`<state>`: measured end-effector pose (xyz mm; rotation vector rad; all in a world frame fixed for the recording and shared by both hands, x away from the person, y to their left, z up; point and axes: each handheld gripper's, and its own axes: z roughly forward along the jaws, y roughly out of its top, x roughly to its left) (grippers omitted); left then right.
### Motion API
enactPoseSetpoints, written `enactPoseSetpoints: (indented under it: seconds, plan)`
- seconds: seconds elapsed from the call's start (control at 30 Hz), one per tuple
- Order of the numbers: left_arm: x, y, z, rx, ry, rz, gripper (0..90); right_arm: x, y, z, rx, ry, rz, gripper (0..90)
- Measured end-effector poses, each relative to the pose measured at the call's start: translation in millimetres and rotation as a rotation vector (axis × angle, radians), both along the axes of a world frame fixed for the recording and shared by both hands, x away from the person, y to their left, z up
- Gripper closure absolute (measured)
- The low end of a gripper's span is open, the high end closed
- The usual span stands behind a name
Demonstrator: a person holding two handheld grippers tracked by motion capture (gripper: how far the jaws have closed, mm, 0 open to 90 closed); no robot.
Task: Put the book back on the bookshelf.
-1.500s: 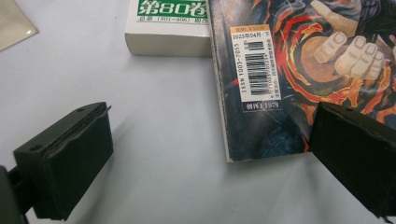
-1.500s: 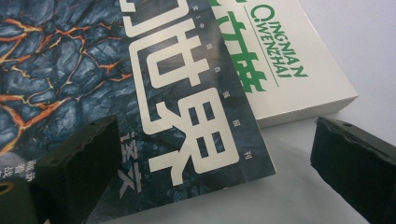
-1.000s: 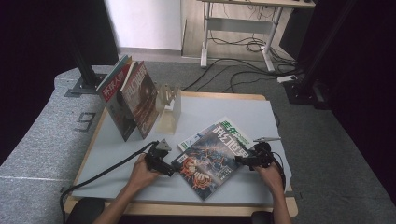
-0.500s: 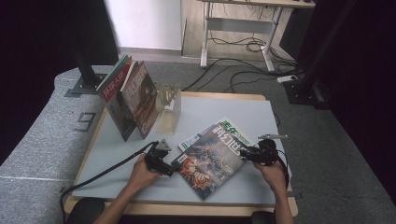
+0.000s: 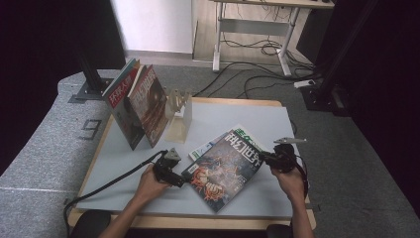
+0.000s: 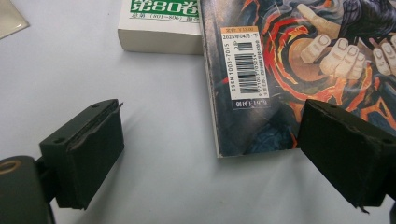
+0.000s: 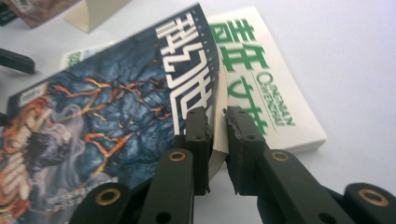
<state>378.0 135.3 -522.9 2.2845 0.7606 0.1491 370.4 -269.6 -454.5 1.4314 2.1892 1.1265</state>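
A dark magazine (image 5: 223,168) with a fiery cover lies across a white and green magazine (image 5: 239,132) at the table's front. My right gripper (image 5: 267,159) is at its right edge. Its jaws have just been closing and now pinch the dark magazine (image 7: 116,107) at that edge, which is lifted off the white one (image 7: 261,84); the right gripper (image 7: 217,116) is shut on it. My left gripper (image 5: 181,178) rests by the magazine's near left corner. The left gripper (image 6: 210,116) is open; its jaws have just been closing a little, with the magazine's barcode corner (image 6: 243,70) between them, untouched.
Two magazines (image 5: 136,106) stand upright at the back left, next to a pale wooden rack (image 5: 179,111). The grey table top (image 5: 124,163) ends in a wooden edge near the person. Cables and desk legs are on the floor beyond.
The right gripper's jaws closed on the dark magazine's right edge and rose, lifting that edge. The left hand stayed where it was.
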Motion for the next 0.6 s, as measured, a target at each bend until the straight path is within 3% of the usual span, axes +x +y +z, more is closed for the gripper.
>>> enactPoseSetpoints:
  seconds: [0.13,0.27,0.43,0.6]
  plan:
    - [2.0,0.2,1.5,-0.003,0.039,0.005,7.3,-1.1,6.1,10.4,-0.015,-0.026,0.018,79.9]
    - [1.7,-3.0,4.4,0.014,0.035,-0.007,4.7,-1.3,12.4,19.3,-0.023,-0.054,0.036,80.5]
    - [1.7,-6.2,13.7,-0.01,0.018,-0.015,8.6,-2.4,19.9,31.9,-0.037,-0.092,0.055,80.5]
    - [9.6,-9.9,26.1,-0.06,0.021,-0.03,14.3,-4.5,25.0,41.8,-0.044,-0.125,0.073,80.5]
